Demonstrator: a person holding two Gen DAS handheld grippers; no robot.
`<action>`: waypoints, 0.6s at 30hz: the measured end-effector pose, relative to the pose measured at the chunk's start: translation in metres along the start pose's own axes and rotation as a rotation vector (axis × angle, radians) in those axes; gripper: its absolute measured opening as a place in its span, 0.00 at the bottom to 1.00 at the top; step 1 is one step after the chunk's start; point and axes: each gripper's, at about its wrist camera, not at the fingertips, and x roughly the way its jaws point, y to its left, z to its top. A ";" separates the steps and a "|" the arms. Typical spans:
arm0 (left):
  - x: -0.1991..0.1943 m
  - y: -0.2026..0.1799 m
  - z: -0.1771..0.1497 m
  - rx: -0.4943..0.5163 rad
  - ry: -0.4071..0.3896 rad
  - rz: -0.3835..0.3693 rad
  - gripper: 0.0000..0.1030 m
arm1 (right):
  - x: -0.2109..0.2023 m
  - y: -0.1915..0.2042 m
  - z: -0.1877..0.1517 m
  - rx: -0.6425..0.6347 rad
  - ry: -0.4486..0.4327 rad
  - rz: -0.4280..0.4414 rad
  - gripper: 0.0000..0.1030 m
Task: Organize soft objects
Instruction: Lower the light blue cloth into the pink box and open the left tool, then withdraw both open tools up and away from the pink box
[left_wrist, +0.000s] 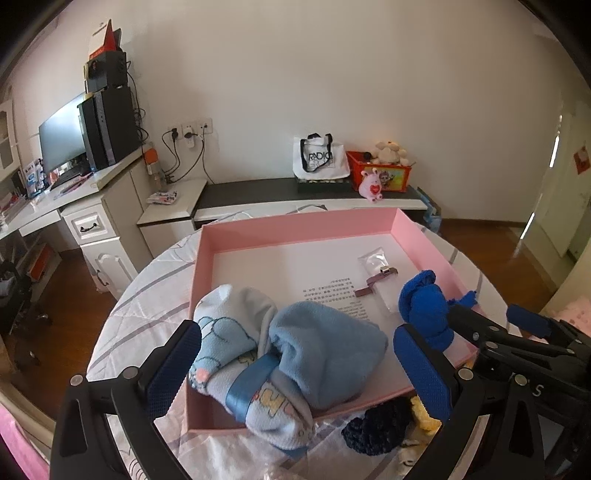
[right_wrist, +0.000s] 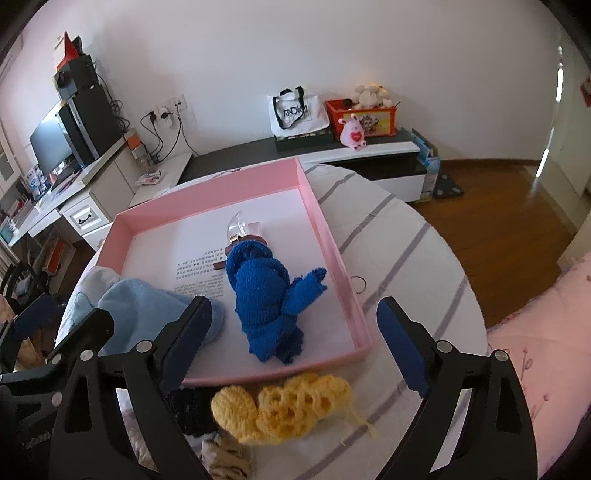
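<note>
1. on the left side of the pink box (left_wrist: 295, 229), the pale blue bundle (left_wrist: 280, 350) of soft cloths, banded with a blue strap, lies against the near wall, partly hanging over it. the left gripper (left_wrist: 299, 365) frames it with its tongs spread wide and the pads off the cloth, so by my reading this piece is set down and released.
2. toward the right side of the box, the royal blue roll (right_wrist: 266, 295) rests on the white floor near the right wall, over a small clear packet (right_wrist: 240, 225). the right gripper (right_wrist: 295, 339) stands with its tongs spread and nothing pinched between them; the roll lies just beyond the tips.
3. so two soft things look stowed. left outside, on the striped cloth in front of the box, are the yellow crochet piece (right_wrist: 284, 406), a dark knitted piece (left_wrist: 376, 424) and a beige scrap (right_wrist: 225, 458); i judge the task roughly halfway.
4. the left wrist view shows the pale bundle whole, with its strap and printed fabric, and the dark knit clearly; the yellow piece is only a sliver there.
5. the right wrist view shows the yellow piece whole, the blue roll's full length, and a thin ring (right_wrist: 360, 284) on the cloth right of the box, which the left view lacks.
</note>
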 end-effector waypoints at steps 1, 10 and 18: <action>-0.004 -0.001 0.000 -0.001 -0.002 0.004 1.00 | 0.000 0.000 0.000 0.002 0.001 0.000 0.89; -0.045 -0.002 -0.013 -0.014 -0.041 0.021 1.00 | -0.037 -0.001 -0.015 -0.004 -0.043 -0.006 0.97; -0.081 -0.003 -0.033 -0.035 -0.071 0.053 1.00 | -0.068 0.004 -0.029 -0.040 -0.079 -0.010 1.00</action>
